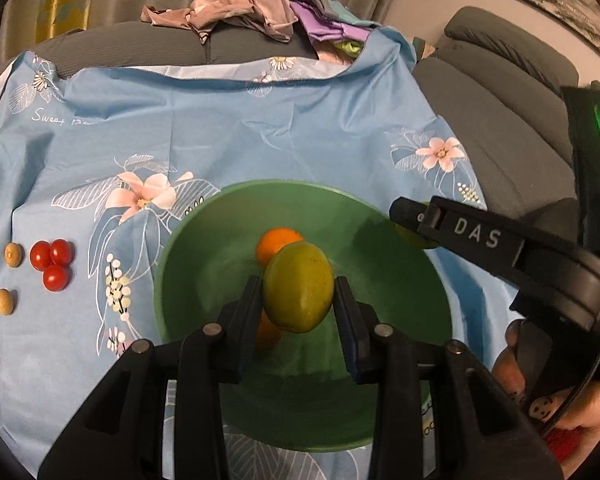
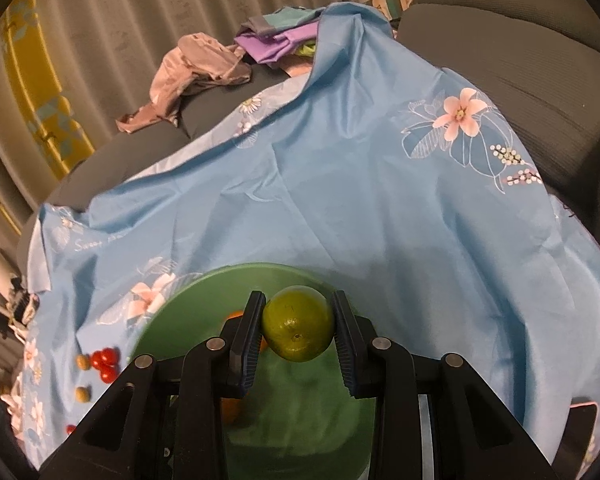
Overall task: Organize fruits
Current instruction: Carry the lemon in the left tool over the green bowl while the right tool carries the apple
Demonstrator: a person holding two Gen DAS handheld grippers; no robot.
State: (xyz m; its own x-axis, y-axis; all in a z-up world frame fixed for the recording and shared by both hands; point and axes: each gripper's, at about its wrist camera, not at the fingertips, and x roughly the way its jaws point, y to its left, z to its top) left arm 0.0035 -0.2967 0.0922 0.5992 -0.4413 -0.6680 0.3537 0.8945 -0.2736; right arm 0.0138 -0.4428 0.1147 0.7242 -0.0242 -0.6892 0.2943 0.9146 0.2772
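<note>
My left gripper is shut on a yellow-green citrus fruit, held over the green bowl. Two oranges lie in the bowl, one behind the held fruit, the other partly hidden under my left finger. My right gripper is shut on a second green citrus fruit, also above the green bowl, with an orange showing behind its left finger. In the left wrist view the right gripper's finger, marked DAS, reaches over the bowl's right rim.
The bowl rests on a blue floral cloth spread over a grey sofa. Left of the bowl lie cherry tomatoes and small tan fruits. Crumpled clothes are piled at the back. A hand grips the right tool.
</note>
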